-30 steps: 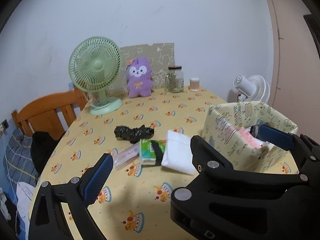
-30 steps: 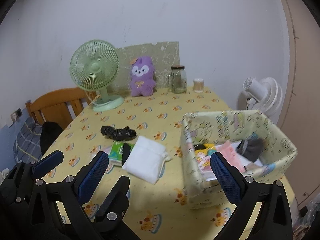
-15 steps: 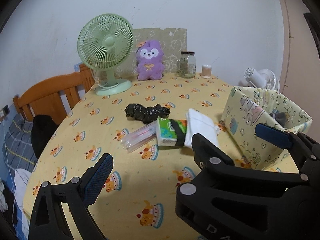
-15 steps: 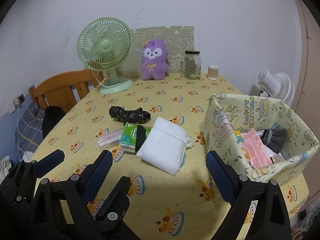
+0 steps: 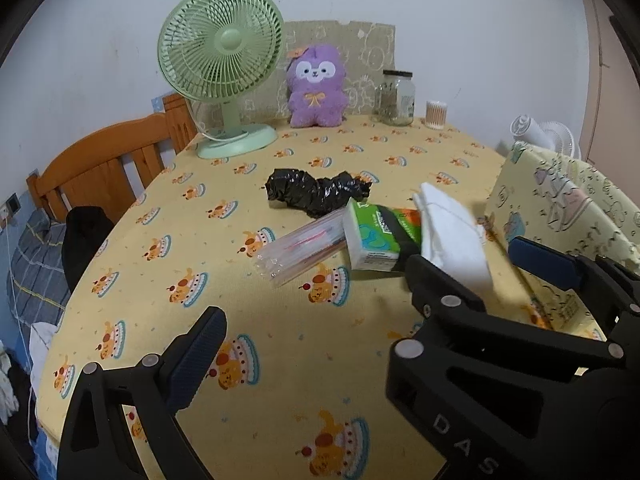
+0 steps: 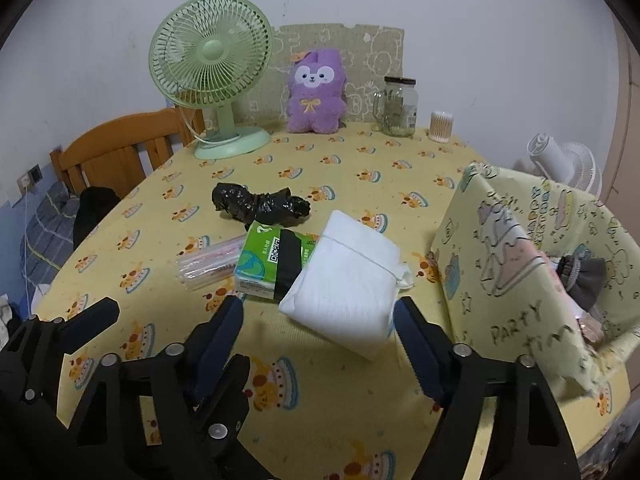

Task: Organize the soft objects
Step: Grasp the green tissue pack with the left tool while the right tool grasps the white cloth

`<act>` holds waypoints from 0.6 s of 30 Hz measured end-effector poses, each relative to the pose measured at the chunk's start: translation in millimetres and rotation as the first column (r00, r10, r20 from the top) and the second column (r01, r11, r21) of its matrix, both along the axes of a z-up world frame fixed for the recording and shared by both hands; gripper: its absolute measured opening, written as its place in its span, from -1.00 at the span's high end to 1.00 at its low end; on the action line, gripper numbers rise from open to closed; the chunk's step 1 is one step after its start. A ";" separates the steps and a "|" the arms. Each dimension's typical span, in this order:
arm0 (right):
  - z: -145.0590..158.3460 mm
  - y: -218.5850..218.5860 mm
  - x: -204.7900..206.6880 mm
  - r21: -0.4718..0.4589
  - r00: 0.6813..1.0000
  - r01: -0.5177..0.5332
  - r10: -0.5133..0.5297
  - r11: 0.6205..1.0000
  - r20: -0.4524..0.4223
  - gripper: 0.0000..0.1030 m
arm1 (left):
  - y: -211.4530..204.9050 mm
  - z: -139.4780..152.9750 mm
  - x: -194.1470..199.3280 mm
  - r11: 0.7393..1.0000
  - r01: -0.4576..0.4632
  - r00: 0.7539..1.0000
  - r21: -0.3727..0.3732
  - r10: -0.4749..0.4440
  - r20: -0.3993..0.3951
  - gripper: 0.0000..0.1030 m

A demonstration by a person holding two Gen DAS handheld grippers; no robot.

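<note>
A white cloth pouch (image 6: pixel 348 280) lies on the yellow tablecloth and overlaps a green tissue pack (image 6: pixel 268 264). My right gripper (image 6: pixel 320 332) hovers just in front of the pouch. Its jaws are closing, with the pouch's near corner between the fingertips and no pad pressing on it. My left gripper (image 5: pixel 320 348) is beside it on the left, open over bare cloth. Only its left finger (image 5: pixel 200 352) shows clearly. A crumpled black bag (image 6: pixel 260 206) and a clear straw bundle (image 6: pixel 208 266) lie nearby. A purple plush (image 6: pixel 316 92) sits at the back.
A patterned yellow box (image 6: pixel 520 264) stands at the right with a grey sock (image 6: pixel 584 280) inside. At the back are a green fan (image 6: pixel 212 64), a glass jar (image 6: pixel 398 106) and a swab pot (image 6: pixel 441 121). A wooden chair back (image 6: pixel 112 156) stands left, a white fan (image 6: pixel 568 164) right.
Both grippers have come down and forward toward the pouch and tissue pack. The right gripper's fingers have drawn closer together around the pouch's near corner.
</note>
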State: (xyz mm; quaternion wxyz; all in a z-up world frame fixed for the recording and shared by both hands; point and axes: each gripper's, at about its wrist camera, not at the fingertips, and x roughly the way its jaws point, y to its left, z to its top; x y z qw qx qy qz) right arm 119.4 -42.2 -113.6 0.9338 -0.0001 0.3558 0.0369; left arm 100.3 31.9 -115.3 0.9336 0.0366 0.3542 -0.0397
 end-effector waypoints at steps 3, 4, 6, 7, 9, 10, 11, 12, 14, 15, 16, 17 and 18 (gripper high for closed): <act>-6.8 -1.5 11.4 0.007 1.000 0.002 -0.002 1.000 -0.029 -0.41 | -1.8 -4.2 7.5 1.000 0.004 1.000 0.013 -0.003 -0.018 -0.93; -8.3 -1.7 13.4 0.008 0.999 0.005 -0.005 1.000 -0.033 -0.40 | -3.1 -5.3 9.6 1.000 0.008 1.000 0.018 -0.007 -0.022 -0.93; -12.3 -3.7 19.0 0.018 0.999 0.007 -0.006 1.000 -0.042 -0.40 | -4.1 -7.1 13.3 1.000 0.006 1.000 0.028 -0.005 -0.029 -0.93; -14.5 -4.4 21.3 0.024 0.999 0.010 -0.009 1.000 -0.049 -0.39 | -4.7 -8.7 16.0 0.999 0.005 0.999 0.035 -0.003 -0.035 -0.93; -18.4 -5.6 24.9 0.028 0.998 0.020 -0.018 0.999 -0.061 -0.38 | -5.4 -11.3 20.3 0.999 0.002 0.999 0.044 0.000 -0.047 -0.93; -20.0 -6.4 26.2 0.028 0.998 0.025 -0.023 0.999 -0.065 -0.35 | -5.8 -12.8 22.4 0.999 0.000 0.999 0.047 0.003 -0.054 -0.93; -21.6 -7.4 27.8 0.026 0.997 0.029 -0.027 0.999 -0.070 -0.26 | -6.4 -14.1 24.1 0.999 -0.002 0.998 0.050 0.005 -0.058 -0.93; -23.1 -8.4 29.7 0.023 0.997 0.030 -0.028 0.999 -0.075 -0.24 | -7.5 -15.1 25.6 0.999 0.000 0.998 0.051 0.004 -0.062 -0.93; -24.0 -10.7 31.5 0.033 0.996 0.024 -0.021 0.999 -0.081 -0.21 | -9.0 -15.0 27.7 0.999 0.005 0.998 0.047 -0.002 -0.065 -0.93; -23.8 -12.2 32.4 0.041 0.996 0.022 -0.019 0.999 -0.083 -0.17 | -9.6 -14.2 28.2 0.999 0.007 0.998 0.046 -0.004 -0.064 -0.93; -23.5 -13.1 32.9 0.047 0.996 0.021 -0.017 0.999 -0.085 -0.15 | -10.1 -12.9 29.0 0.999 0.009 0.998 0.042 -0.006 -0.063 -0.93; -22.8 -14.4 33.4 0.057 0.996 0.018 -0.013 0.998 -0.086 -0.09 | -10.4 -12.0 29.3 0.999 0.010 0.998 0.039 -0.008 -0.062 -0.93; -21.8 -15.5 34.2 0.066 0.996 0.014 -0.008 0.998 -0.087 -0.02 | -10.9 -10.7 30.3 0.999 0.011 0.998 0.038 -0.008 -0.060 -0.93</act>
